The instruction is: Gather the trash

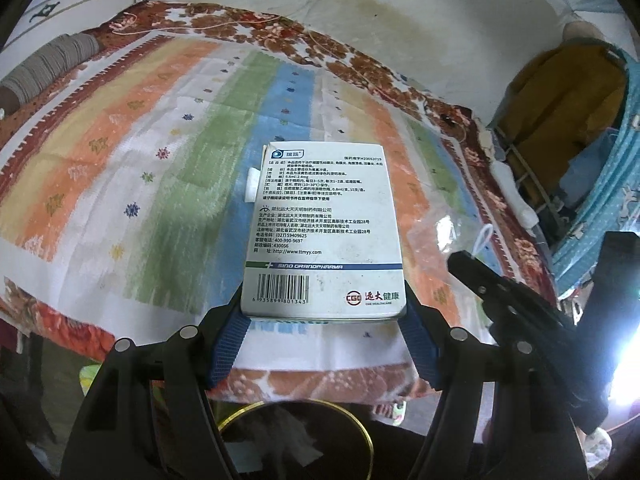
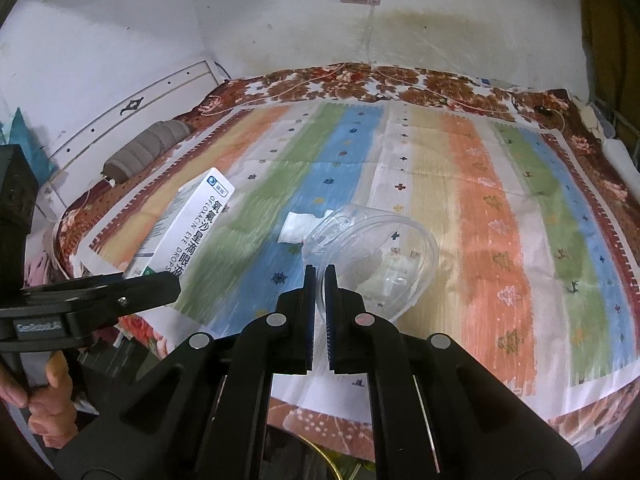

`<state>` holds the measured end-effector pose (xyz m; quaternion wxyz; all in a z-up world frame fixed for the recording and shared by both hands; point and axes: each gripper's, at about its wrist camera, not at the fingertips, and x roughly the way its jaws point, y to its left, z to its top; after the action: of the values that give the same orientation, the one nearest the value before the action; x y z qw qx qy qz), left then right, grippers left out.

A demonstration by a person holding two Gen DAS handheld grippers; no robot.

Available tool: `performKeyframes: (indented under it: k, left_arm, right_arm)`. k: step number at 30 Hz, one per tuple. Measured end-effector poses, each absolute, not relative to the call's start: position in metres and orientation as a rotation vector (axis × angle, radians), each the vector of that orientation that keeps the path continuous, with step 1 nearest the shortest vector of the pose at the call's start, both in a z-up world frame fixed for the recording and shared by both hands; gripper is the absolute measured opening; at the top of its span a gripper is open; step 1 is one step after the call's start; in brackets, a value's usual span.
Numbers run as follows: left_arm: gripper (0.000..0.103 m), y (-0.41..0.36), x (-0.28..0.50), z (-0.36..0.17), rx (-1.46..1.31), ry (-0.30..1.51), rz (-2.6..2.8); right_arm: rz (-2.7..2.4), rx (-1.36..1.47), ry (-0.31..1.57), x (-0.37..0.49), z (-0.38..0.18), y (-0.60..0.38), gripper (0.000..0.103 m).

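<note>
At the bottom centre of the left wrist view, the left gripper (image 1: 324,316) pinches a white eye-drops box (image 1: 324,232) printed "SINO GRANDPHARMA", "www.ttmyy.com" and "CGE", above a gold-rimmed bin (image 1: 296,432). The right gripper (image 2: 319,304), fingers pressed together, nips a clear plastic container (image 2: 376,256) by its rim over the striped bedspread (image 2: 480,200). The box's side reads "OFLOXACIN EYE DROPS".

The left gripper (image 1: 324,320), low at the frame's centre, clamps its blue pads (image 1: 230,344) wide apart, the right gripper (image 2: 319,280) stands pinched nearly together at lower centre, and a hand (image 2: 48,396) grips a handle at lower left.
</note>
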<state>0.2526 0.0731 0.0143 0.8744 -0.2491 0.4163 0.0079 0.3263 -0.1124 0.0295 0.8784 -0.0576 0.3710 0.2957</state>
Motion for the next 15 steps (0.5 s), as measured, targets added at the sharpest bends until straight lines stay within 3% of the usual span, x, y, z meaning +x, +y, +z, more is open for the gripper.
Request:
performKeyframes:
  k: [15]
  left_arm:
    - [0.07, 0.056, 0.206, 0.014, -0.534, 0.843, -0.044]
  right_arm:
    - [0.668, -0.141, 0.759, 0.27, 0.03, -0.128, 0.004]
